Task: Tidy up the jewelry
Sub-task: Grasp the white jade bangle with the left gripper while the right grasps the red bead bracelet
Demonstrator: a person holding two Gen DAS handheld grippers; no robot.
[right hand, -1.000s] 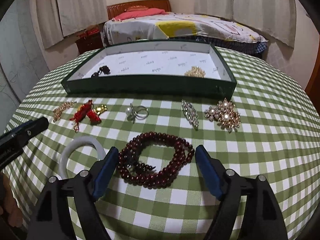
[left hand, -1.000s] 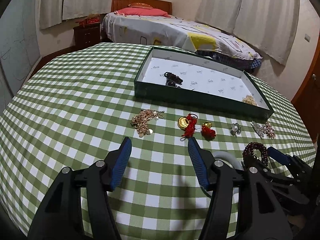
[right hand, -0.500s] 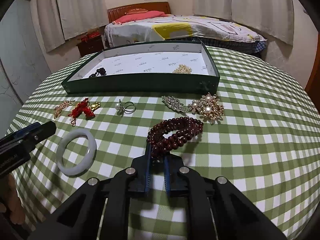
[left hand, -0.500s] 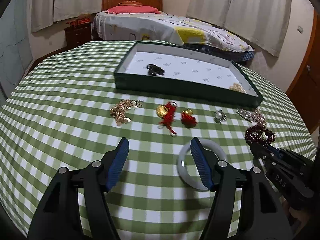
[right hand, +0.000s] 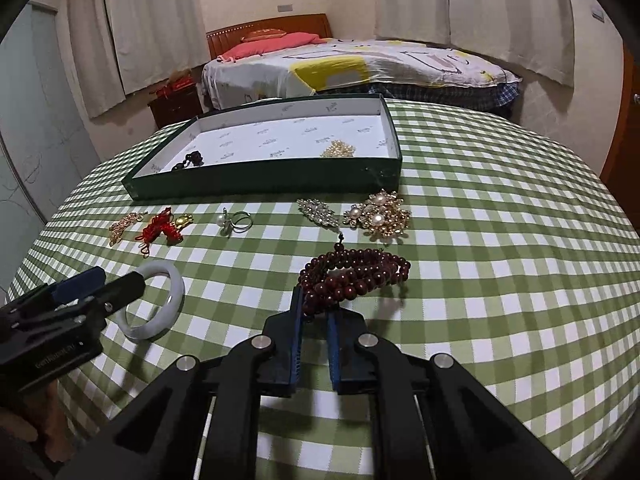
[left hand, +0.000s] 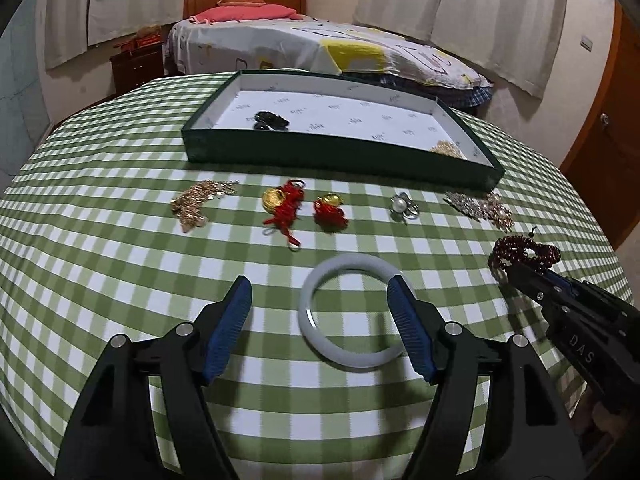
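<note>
Both claws differ: right claw [right hand: 315, 309] pinches bead bracelet [right hand: 356, 276], left claw [left hand: 320, 304] gapes.

A matt woven checked tablecloth [left hand: 100, 248] covered the table. The bangle [left hand: 352, 312] looked smooth, glossy and stone-like; the bead bracelet [right hand: 356, 280] polished dark wood. The box [left hand: 340, 156] was matt card lined with printed paper.

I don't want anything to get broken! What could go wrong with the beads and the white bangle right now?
The right tool pinches only one end of the dark red bead bracelet, so the loose loops could slip out or snag the gold pearl brooch. The left tool is open, one finger over the white bangle; closing off-centre might skid it across the checked cloth.
</note>
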